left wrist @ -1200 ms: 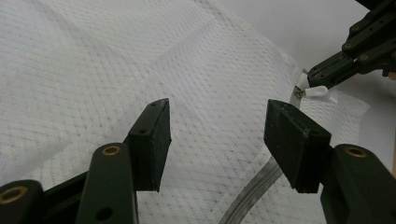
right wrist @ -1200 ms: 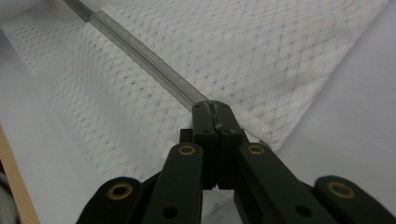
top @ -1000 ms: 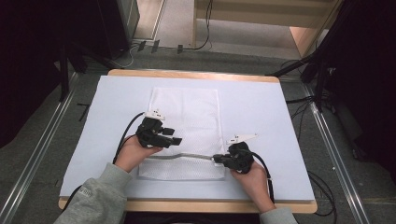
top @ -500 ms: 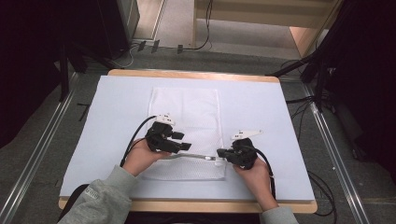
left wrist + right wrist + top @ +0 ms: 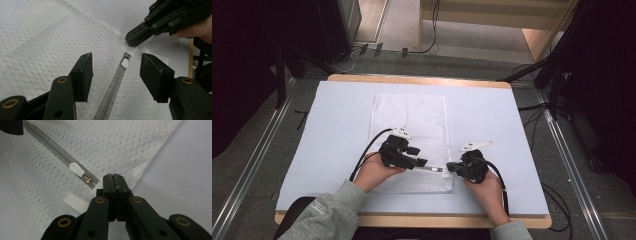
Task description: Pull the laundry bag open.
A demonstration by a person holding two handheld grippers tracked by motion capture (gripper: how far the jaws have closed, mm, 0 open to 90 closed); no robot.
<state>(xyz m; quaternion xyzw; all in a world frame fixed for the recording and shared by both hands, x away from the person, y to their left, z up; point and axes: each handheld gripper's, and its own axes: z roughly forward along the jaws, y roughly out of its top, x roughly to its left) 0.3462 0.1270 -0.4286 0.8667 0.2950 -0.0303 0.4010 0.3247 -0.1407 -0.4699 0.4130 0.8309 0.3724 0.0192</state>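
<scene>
With the right gripper [image 5: 114,178] clamped shut on the zipper end of the white mesh bag [image 5: 409,120] lying flat on the table [image 5: 512,130], the left gripper [image 5: 116,72], fingers spread astride the white pull tab [image 5: 124,63], may close on mesh instead.

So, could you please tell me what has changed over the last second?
The left gripper slid right along the zip and now sits open astride the pull. The right gripper shifted slightly left, still shut on the bag corner at the zip's end. The bag stayed flat on the table.
</scene>
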